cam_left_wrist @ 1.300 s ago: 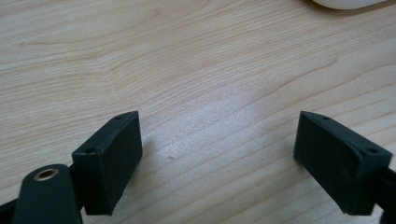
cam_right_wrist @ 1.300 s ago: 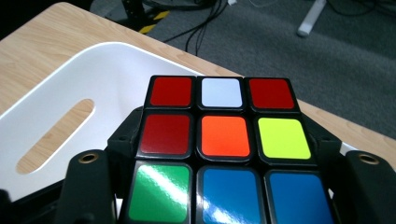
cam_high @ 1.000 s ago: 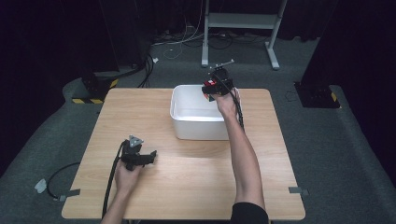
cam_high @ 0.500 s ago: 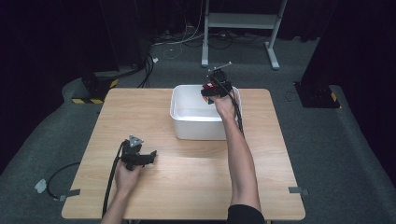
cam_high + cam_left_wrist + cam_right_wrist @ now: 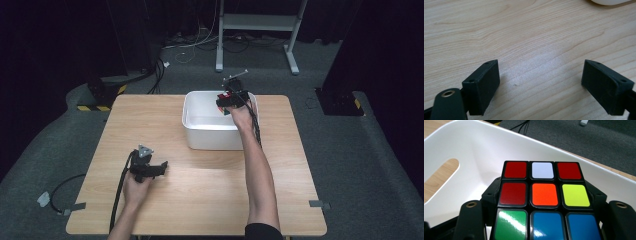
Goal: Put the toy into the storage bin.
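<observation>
Wooden table (image 5: 200, 200) bearing a white bin (image 5: 207, 135). Right gripper (image 5: 231, 101), above the bin, clamps a cube (image 5: 544, 200); left gripper (image 5: 161, 166), near the bin, spread wide, empty.

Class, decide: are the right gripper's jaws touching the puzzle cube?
Touching. In the right gripper view, the right gripper has its two black jaws pressed against opposite sides of the puzzle cube, holding it above the white bin.

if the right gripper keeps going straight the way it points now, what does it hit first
Probably the inner wall of the white bin: the right gripper, shut on the puzzle cube, points at it, though depth is unclear.
</observation>
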